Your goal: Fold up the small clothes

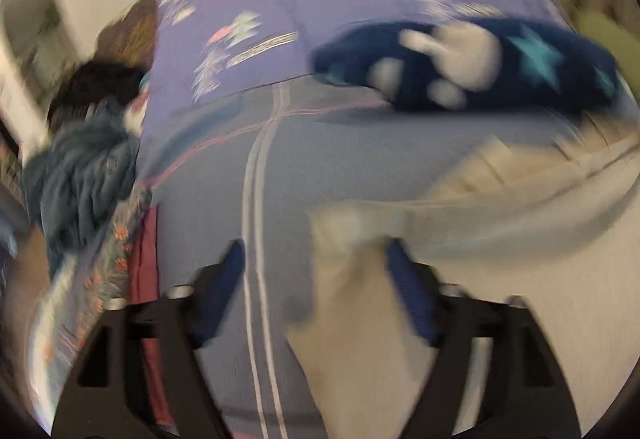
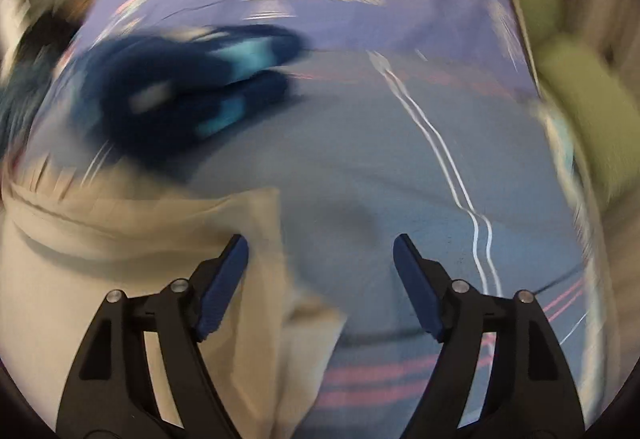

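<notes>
Dark blue garment [image 1: 460,67] motion-smeared, beige cloth [image 2: 120,231] cut off at frame edge

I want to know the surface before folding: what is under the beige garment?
The beige garment lies on the blue-grey bedcover with white stripes, which shows all around its edge. What the cloth covers directly beneath cannot be seen.

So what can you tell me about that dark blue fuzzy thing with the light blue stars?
The dark blue fuzzy garment with light blue stars looks like soft fleece. It carries white blobby patches and turquoise star shapes. It lies bunched up, not folded, on the purple patterned bedspread, just beyond the plain blue-grey sheet. Neither gripper touches it, and it sits apart from the cream cloth nearer the cameras. The right wrist view shows it too. Blur hides what kind of clothing it is.
</notes>
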The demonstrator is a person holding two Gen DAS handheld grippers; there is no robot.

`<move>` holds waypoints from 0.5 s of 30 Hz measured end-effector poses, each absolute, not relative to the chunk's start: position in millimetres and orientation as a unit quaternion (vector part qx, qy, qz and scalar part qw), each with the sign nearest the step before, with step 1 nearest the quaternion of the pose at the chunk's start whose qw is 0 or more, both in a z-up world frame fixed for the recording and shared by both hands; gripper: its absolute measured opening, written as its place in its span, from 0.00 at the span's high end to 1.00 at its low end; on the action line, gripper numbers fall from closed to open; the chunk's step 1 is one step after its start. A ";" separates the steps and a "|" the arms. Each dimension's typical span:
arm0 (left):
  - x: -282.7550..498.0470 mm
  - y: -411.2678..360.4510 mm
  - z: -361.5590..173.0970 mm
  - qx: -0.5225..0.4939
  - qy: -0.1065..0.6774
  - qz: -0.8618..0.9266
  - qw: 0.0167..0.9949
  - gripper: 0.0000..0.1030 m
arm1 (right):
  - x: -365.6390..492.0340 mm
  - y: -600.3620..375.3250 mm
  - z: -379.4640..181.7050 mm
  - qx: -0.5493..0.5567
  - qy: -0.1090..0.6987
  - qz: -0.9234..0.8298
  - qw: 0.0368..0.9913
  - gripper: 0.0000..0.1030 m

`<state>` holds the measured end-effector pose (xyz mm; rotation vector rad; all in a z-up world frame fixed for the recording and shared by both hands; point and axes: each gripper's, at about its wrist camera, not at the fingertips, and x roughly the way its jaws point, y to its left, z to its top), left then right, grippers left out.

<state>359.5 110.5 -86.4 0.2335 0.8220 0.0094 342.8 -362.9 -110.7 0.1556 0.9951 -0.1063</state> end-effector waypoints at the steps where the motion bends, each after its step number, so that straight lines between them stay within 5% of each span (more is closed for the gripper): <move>1: 366.1 118.6 -84.9 0.095 0.396 0.039 0.912 0.21 | 340.9 -372.8 -112.6 0.116 0.472 -0.045 0.873 0.26; 15: 329.2 136.1 -67.3 -0.017 0.407 -0.068 0.910 0.21 | 303.2 -392.0 -76.1 0.186 0.442 0.061 0.875 0.26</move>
